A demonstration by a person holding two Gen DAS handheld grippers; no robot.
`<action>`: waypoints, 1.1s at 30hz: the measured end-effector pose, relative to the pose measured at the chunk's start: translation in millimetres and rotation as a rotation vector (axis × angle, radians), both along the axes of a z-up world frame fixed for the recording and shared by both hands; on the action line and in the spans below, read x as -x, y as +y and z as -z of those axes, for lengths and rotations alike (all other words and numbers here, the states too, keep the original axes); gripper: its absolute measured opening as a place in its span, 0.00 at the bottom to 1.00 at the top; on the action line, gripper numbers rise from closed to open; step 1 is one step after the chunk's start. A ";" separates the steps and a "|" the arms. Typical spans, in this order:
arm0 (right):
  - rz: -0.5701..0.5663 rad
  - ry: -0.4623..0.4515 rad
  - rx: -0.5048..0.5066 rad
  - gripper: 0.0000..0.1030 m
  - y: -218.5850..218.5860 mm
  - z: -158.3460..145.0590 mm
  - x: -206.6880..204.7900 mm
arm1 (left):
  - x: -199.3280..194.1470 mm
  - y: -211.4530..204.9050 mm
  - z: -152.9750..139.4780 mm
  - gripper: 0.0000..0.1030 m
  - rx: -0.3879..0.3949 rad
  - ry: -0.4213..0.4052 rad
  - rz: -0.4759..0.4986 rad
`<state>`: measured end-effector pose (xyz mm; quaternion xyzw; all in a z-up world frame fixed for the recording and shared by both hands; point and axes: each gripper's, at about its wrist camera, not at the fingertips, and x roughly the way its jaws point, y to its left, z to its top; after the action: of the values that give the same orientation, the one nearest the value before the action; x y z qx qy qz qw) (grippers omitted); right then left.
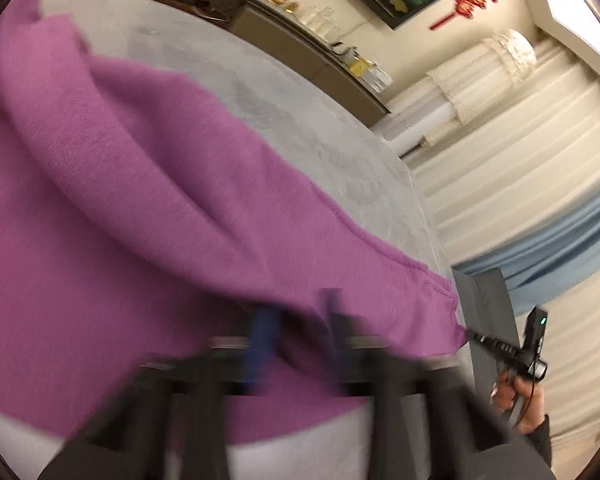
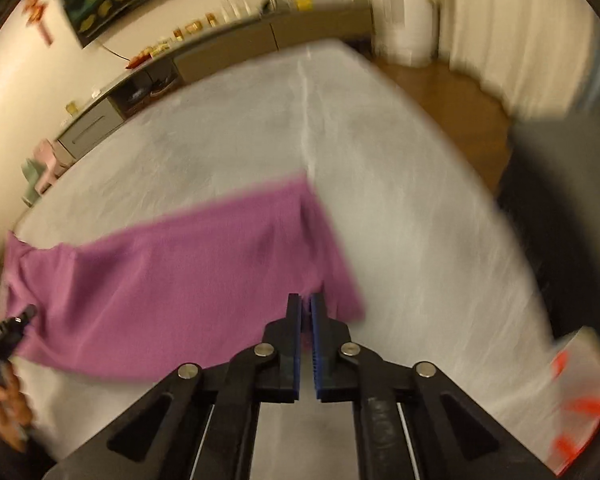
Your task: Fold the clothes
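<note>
Cloth: the purple garment (image 2: 172,280) lies spread on the grey bed (image 2: 420,200).
Right gripper (image 2: 306,304): pinches the garment's corner.
Left gripper (image 1: 300,312): blurry, garment draped over it; grip unclear.

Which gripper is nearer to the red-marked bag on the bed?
Right. The right gripper, pinching the purple garment, has the bag close on its right; the left gripper holds the garment's far end.
</note>
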<state>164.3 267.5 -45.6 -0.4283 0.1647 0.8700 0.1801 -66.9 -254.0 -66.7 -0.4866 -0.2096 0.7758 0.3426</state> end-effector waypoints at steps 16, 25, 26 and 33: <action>0.075 -0.054 0.133 0.04 53.6 4.2 -72.0 | -27.4 -2.5 16.9 0.01 0.084 -0.001 0.010; -0.017 0.308 -0.081 0.04 26.6 -104.9 -94.1 | 2.4 -11.0 -31.1 0.01 -0.028 0.126 -0.039; -0.023 0.338 -0.071 0.04 22.0 -108.0 -101.5 | -3.4 -11.7 -31.5 0.01 -0.023 0.130 -0.032; 0.050 -0.137 0.156 0.04 52.3 -16.4 -104.5 | -27.3 -0.9 34.1 0.01 0.154 0.001 0.010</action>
<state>268.8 319.8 -29.2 -0.4952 0.2299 0.8186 0.1787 -39.6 -255.0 -100.8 -0.5120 -0.1469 0.7883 0.3080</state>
